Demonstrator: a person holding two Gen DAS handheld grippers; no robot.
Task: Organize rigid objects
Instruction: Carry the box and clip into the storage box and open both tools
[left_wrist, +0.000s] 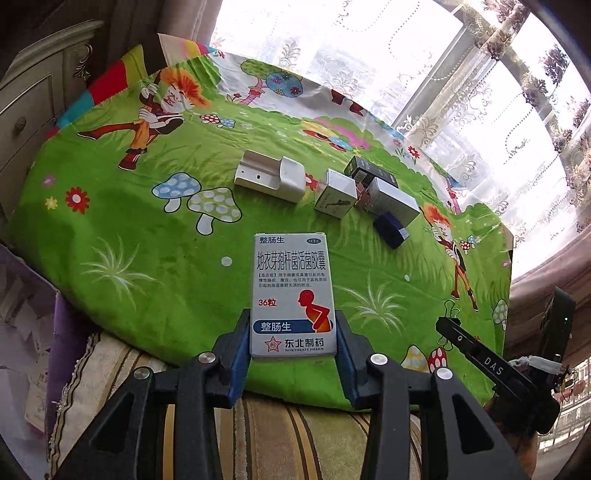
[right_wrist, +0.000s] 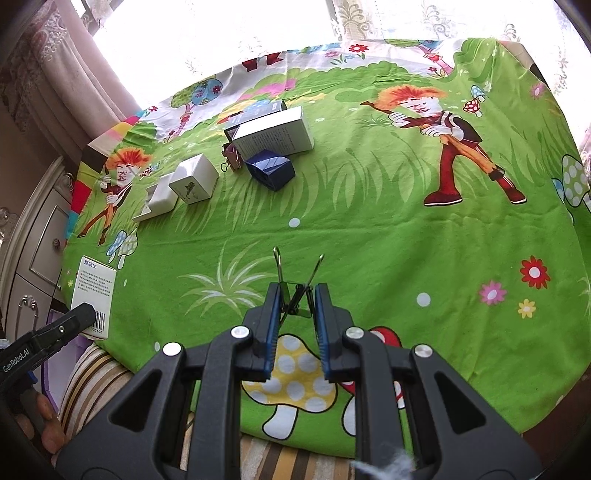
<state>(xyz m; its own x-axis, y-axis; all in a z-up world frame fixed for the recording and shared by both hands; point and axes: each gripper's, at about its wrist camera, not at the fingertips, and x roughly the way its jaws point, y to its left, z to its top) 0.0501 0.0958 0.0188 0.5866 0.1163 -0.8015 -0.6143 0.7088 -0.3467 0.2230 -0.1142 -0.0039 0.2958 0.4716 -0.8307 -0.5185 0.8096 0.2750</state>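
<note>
My left gripper (left_wrist: 293, 325) is shut on a white medicine box (left_wrist: 291, 291) with Chinese print, held over the near edge of the green cartoon cloth; the box also shows in the right wrist view (right_wrist: 94, 291). My right gripper (right_wrist: 297, 295) is shut on a green binder clip (right_wrist: 295, 291) with its wire handles sticking up. Further back lie a white charger dock (left_wrist: 271, 179), a white box (left_wrist: 338, 199), a grey-white box (left_wrist: 395, 201), a black box (left_wrist: 364, 170) and a dark blue box (left_wrist: 391, 229).
The round table wears a green cartoon cloth (right_wrist: 369, 229). A second small clip (right_wrist: 231, 157) lies beside the grey-white box (right_wrist: 273, 134). A white drawer cabinet (left_wrist: 29, 107) stands left. Lace curtains (left_wrist: 498, 92) hang behind. A striped cushion (left_wrist: 288, 439) lies below the near edge.
</note>
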